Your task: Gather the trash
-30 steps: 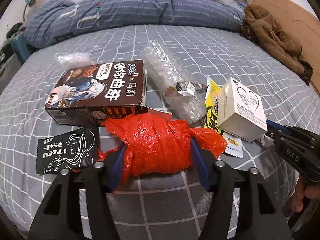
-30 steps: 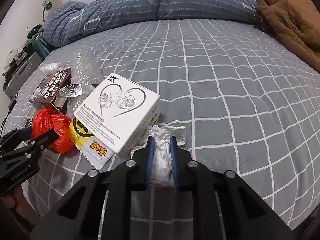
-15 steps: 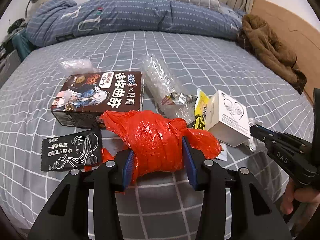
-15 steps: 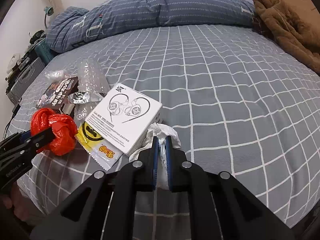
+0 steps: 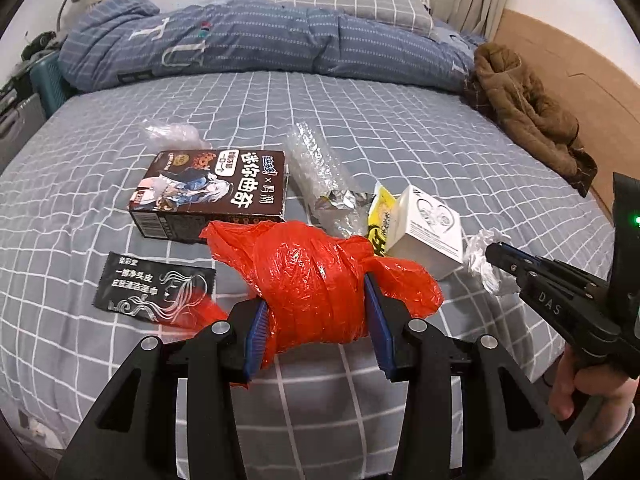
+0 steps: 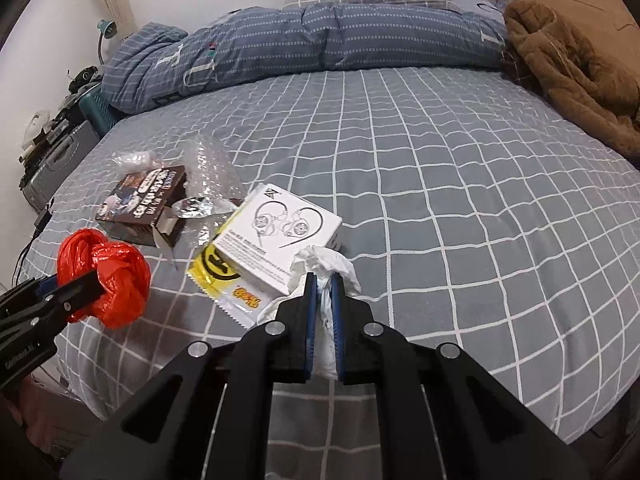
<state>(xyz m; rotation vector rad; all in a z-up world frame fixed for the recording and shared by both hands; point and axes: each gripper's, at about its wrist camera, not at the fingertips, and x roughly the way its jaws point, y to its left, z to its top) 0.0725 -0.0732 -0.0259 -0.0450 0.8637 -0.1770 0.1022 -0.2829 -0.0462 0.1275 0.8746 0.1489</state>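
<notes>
Red bag hides, perhaps, left gripper pad tips.

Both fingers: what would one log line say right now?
left gripper: shut on red bag | right gripper: shut on white tissue | bed: other trash remains

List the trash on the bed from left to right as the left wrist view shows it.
Black sachet → brown box → red bag → white box → crumpled tissue.

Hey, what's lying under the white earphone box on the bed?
A yellow packet pokes out from under the white box, its yellow and white end showing. The rest of it is covered, so anything else beneath cannot be seen.
</notes>
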